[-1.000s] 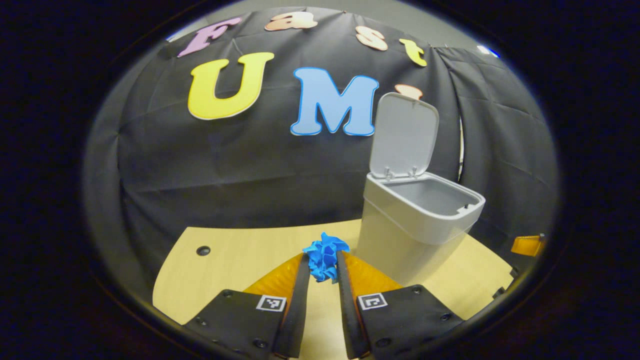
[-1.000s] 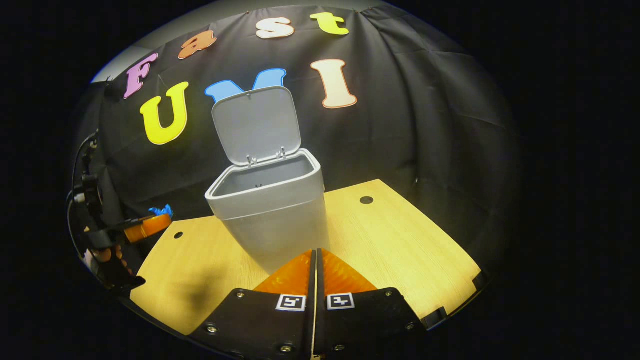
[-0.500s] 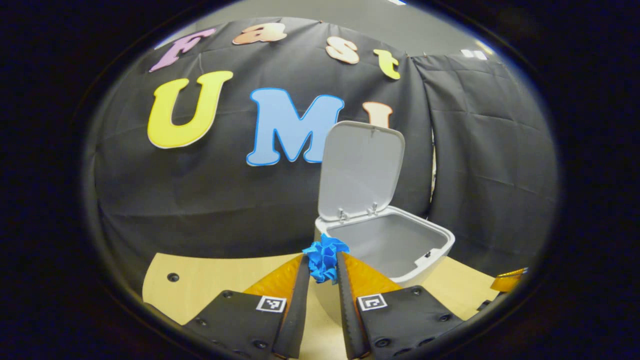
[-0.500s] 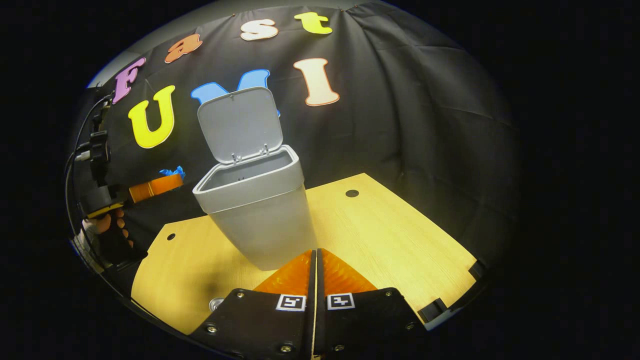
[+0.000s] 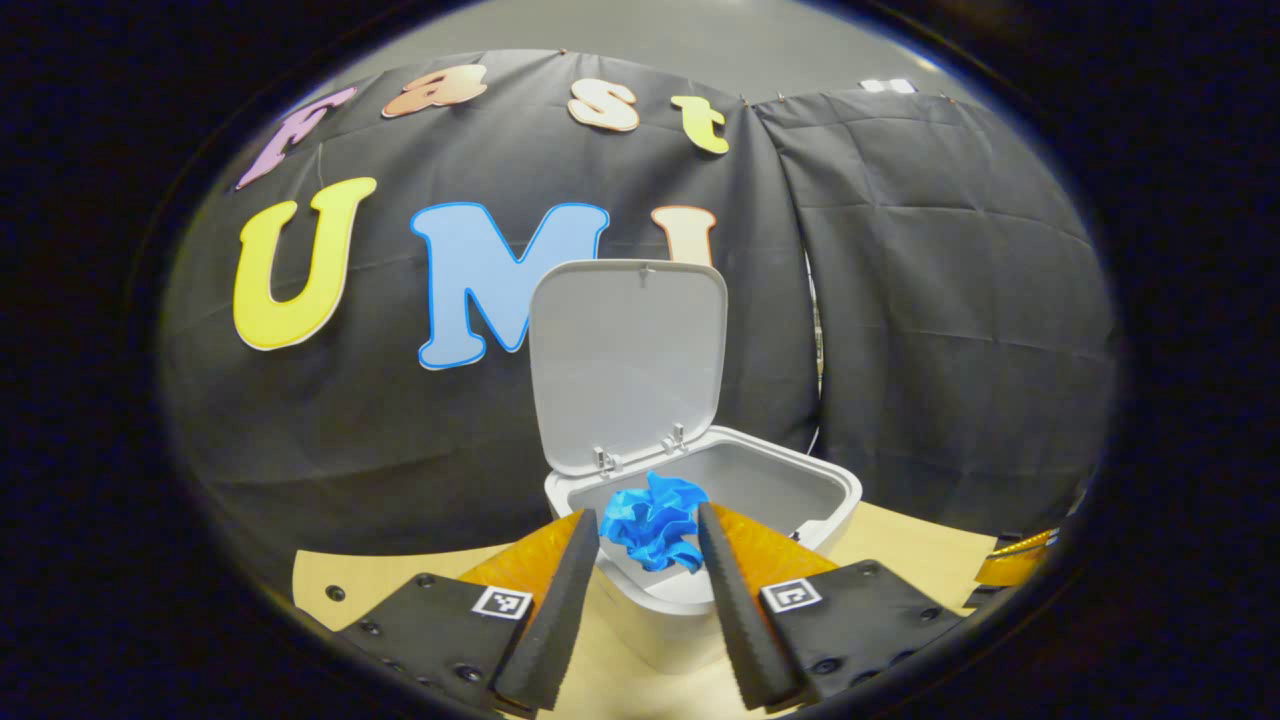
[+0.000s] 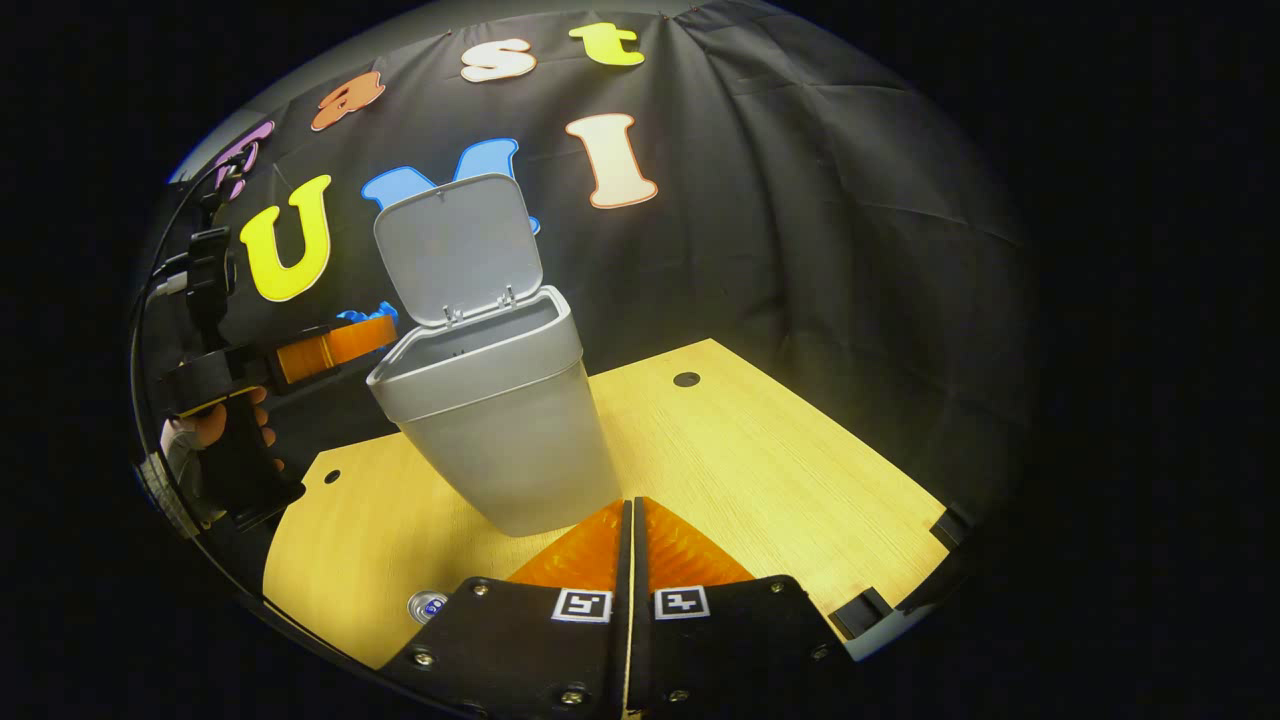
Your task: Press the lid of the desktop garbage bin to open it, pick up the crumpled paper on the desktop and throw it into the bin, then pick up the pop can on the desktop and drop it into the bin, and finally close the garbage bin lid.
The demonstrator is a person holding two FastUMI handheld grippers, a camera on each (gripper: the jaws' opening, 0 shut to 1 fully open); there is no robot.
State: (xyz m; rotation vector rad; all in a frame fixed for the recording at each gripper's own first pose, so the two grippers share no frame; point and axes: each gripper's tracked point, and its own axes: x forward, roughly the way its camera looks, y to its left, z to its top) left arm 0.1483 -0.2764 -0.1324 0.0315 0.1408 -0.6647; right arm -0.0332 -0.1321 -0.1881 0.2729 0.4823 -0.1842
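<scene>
The grey bin [image 5: 690, 615] stands on the wooden table with its lid [image 5: 630, 360] swung up. My left gripper [image 5: 648, 522] hovers over the bin's mouth, its jaws spread apart. The crumpled blue paper [image 5: 652, 520] sits loosely between the fingertips, above the opening. In the right gripper view the bin [image 6: 510, 440] is left of centre with its lid [image 6: 455, 245] raised, and the left gripper [image 6: 372, 330] reaches over its rim with the blue paper [image 6: 366, 312] at its tip. My right gripper [image 6: 630, 508] is shut on nothing, low before the bin. The pop can [image 6: 430, 605] shows its top at the table's near left.
The wooden table [image 6: 780, 450] stretches to the right of the bin, with a round hole [image 6: 687, 379] near its far edge. A hand [image 6: 215, 425] holds the left gripper's handle at the far left. Black cloth walls close in behind.
My left gripper carried the blue paper rightward and over the open bin, then spread its jaws, loosening its hold on the paper. The right gripper stayed shut and shifted slightly.
</scene>
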